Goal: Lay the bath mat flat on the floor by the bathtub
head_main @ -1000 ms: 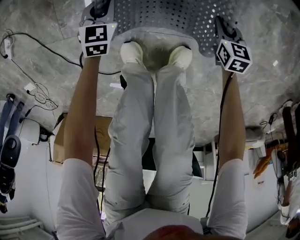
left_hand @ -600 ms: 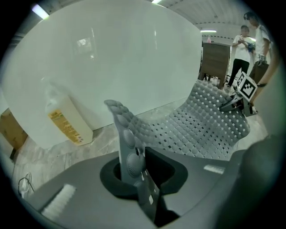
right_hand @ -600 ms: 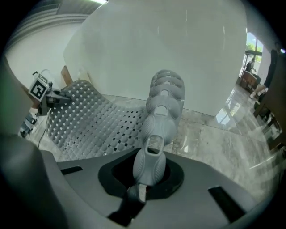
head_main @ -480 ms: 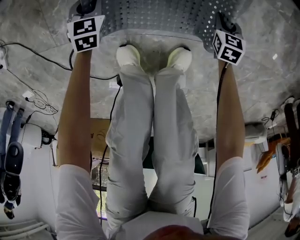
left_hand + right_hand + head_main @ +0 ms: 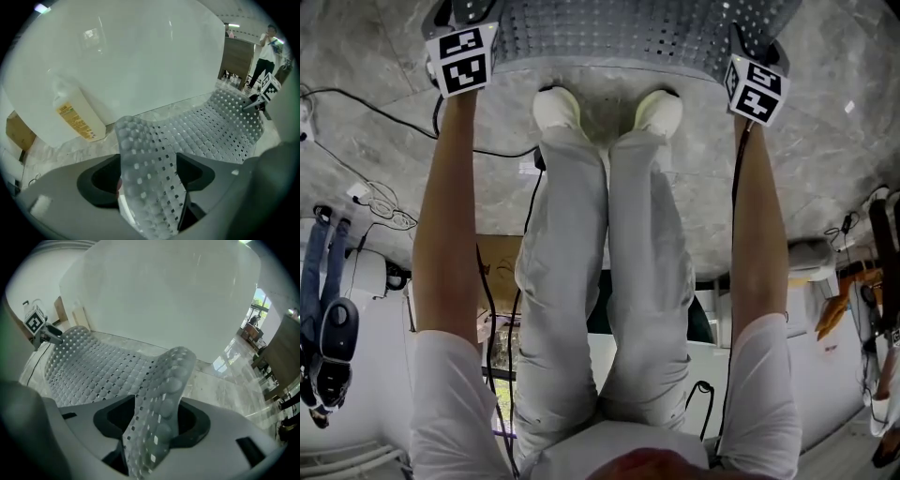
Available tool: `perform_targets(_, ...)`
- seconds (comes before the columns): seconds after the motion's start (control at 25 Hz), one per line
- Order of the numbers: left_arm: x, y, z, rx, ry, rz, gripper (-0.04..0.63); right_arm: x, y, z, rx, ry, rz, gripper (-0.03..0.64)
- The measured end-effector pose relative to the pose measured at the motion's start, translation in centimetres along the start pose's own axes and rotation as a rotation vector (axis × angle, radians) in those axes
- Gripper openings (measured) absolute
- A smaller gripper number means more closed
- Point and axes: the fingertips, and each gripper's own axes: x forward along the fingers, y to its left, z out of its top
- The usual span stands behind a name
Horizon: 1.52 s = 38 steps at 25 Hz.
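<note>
We have just been spreading both claws: the left gripper (image 5: 147, 178) and the right gripper (image 5: 150, 420) stand apart, each with a raised near corner of the bath mat (image 5: 609, 33) loose between its jaws. The rest lies on the marble floor (image 5: 375, 56) beside the bathtub (image 5: 140, 56), just beyond our shoes (image 5: 558, 105).
</note>
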Motion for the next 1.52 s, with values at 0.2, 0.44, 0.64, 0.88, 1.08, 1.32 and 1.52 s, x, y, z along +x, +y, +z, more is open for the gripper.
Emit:
perform_targets(0.2, -1.0, 0.0, -0.1, 0.012, 0.001, 0.001, 0.398, -1.1, 0.4, -0.4, -0.031, 0.018, -0.017, 0.274)
perform_targets(0.44, -2.1, -1.2, 0.5, 0.003, -0.009, -0.03, 0.399, -3.0, -0.4, 0.1, -0.019, 0.0, -0.095, 0.353)
perform_targets(0.64, -4.1, -1.6, 1.8, -0.012, -0.027, -0.032, 0.399, -5.2, 0.8, 0.9, 0.002, -0.013, -0.058, 0.356)
perform_targets(0.88, -8.4, -1.7, 3.3, -0.037, -0.039, -0.023, 0.399, -9.0, 2.6, 2.7, 0.055, -0.034, 0.001, 0.361)
perform_targets(1.08, -13.9, -1.5, 5.8, -0.063, -0.082, -0.018, 0.393, -13.5, 3.8, 6.1, 0.131, -0.092, 0.077, 0.35)
perform_targets(1.32, -22.3, -2.7, 11.2, -0.02, -0.192, -0.043, 0.337, -20.9, 3.1, 11.1, 0.177, -0.181, 0.108, 0.297)
perform_targets(1.52, -31.7, -3.9, 15.6, -0.022, -0.274, -0.069, 0.282, -29.9, 2.4, 13.4, 0.212, -0.235, 0.137, 0.234)
